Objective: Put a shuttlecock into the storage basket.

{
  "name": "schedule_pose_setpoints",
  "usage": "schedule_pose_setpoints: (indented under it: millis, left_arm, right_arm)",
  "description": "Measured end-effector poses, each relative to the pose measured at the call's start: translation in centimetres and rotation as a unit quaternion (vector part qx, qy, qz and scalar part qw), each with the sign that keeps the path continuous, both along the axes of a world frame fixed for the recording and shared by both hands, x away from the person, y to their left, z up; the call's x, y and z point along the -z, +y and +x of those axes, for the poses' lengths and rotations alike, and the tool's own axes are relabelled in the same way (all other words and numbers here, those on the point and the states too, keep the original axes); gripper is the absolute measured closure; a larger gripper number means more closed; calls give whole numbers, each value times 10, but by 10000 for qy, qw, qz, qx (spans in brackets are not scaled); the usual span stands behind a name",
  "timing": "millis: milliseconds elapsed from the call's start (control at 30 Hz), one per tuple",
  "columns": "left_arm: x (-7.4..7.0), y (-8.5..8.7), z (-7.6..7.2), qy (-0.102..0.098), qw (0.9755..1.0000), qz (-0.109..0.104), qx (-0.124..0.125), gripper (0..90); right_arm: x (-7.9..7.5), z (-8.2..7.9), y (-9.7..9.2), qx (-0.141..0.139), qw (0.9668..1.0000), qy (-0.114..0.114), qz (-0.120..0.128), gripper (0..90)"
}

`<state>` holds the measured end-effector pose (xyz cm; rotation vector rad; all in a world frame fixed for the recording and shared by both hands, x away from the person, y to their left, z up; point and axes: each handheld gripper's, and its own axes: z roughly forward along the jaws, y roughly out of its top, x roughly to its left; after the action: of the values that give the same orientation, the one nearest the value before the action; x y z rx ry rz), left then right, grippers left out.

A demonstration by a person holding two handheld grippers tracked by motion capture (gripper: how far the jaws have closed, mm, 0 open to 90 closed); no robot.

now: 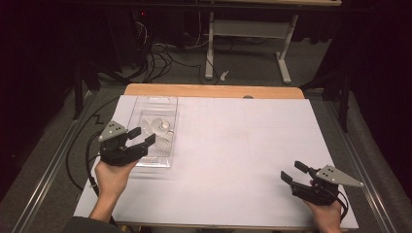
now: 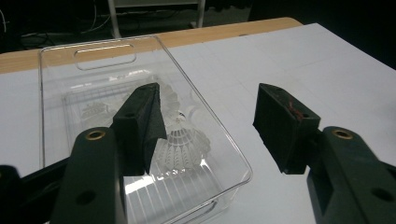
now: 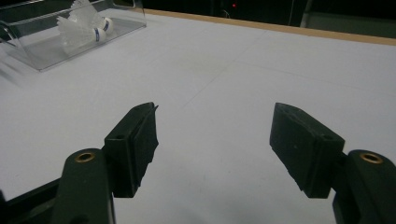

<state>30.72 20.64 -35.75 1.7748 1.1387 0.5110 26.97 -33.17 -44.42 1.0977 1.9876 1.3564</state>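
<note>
Hovering at the near end of the clear plastic box (image 1: 154, 127), the left gripper (image 1: 142, 137) has its two black jaws wide apart, and nothing is pressed between them. In the left gripper view one jaw stands over the inside of the box and the other is outside it, over the white table cover (image 1: 243, 155) — the right long wall of the box runs between the two jaws. I cannot tell if any jaw touches the plastic.

Inside the box lie white shuttlecocks (image 2: 180, 140), close together near the middle of its floor. In the right gripper view two of them can be separated, each with a white cork tip and a blue band. The box itself sits on the left side of the table, its long side going from near to far, and its far end has a handle slot (image 2: 105, 55) cut in the rim.

The right gripper (image 1: 294, 173) is held low at the near right corner of the table, well apart from the box. Its jaws are also spread open and empty — between them is seen only the bare white cover. A person's hand holds each gripper from the near edge.
</note>
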Motion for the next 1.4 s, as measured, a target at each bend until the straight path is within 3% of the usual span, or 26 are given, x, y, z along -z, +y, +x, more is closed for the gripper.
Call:
schedule_pose_setpoints:
  millis: [1400]
  left_arm:
    - [9, 8, -18, -61, 9999, -33, -97, 421]
  right_arm:
    - [0, 0, 0, 1, 10000, -5, -2, 327]
